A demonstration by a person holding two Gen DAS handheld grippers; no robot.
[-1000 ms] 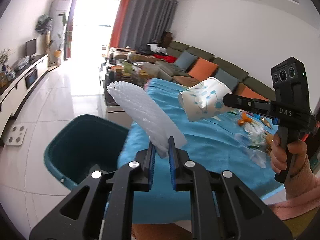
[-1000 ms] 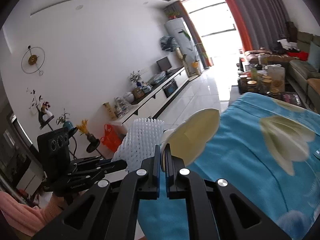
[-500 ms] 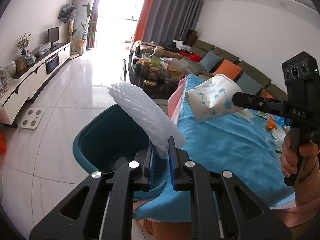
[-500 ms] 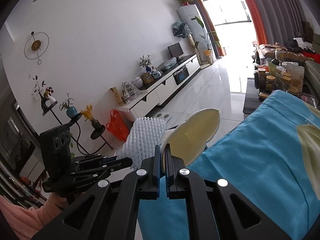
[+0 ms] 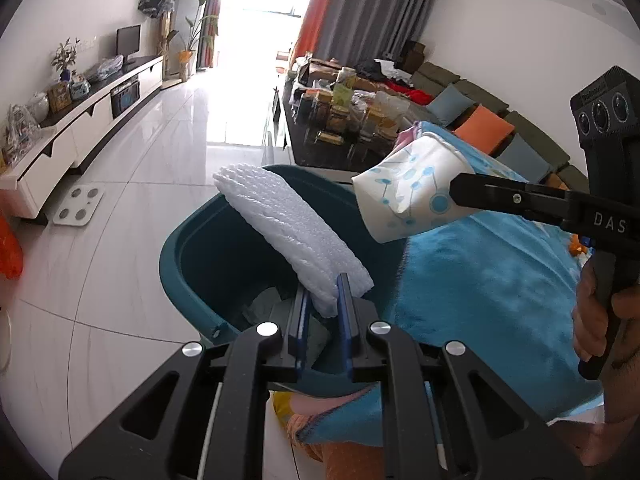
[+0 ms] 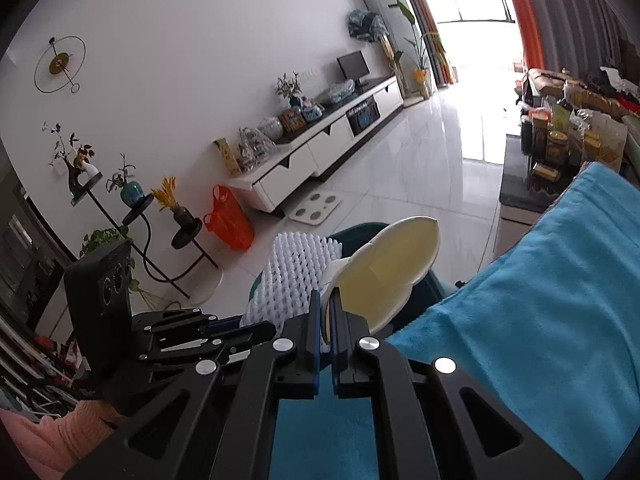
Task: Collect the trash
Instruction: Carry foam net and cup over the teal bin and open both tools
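1. Left wrist view: the left hand-held gripper (image 5: pixel 323 300) is pinching the near end of a white foam net sleeve (image 5: pixel 288 236), which sticks out above the open teal bin (image 5: pixel 188 264) on the floor.
2. Right hand-held gripper (image 5: pixel 456 190) is clamped on the rim of a squashed paper cup (image 5: pixel 408 196) with blue dots, held above the bin's far side, next to the table with its blue cloth (image 5: pixel 480 280).
3. Right wrist view shows the same pinch, jaws pressed nearly together on the thin cup wall (image 6: pixel 384 276).
4. Handling guess: both are super light and crushable. The foam is springy and floppy, so an end grip works; the cup wall just folds, so the rim is the spot.
5. The bin already has some paper in it.
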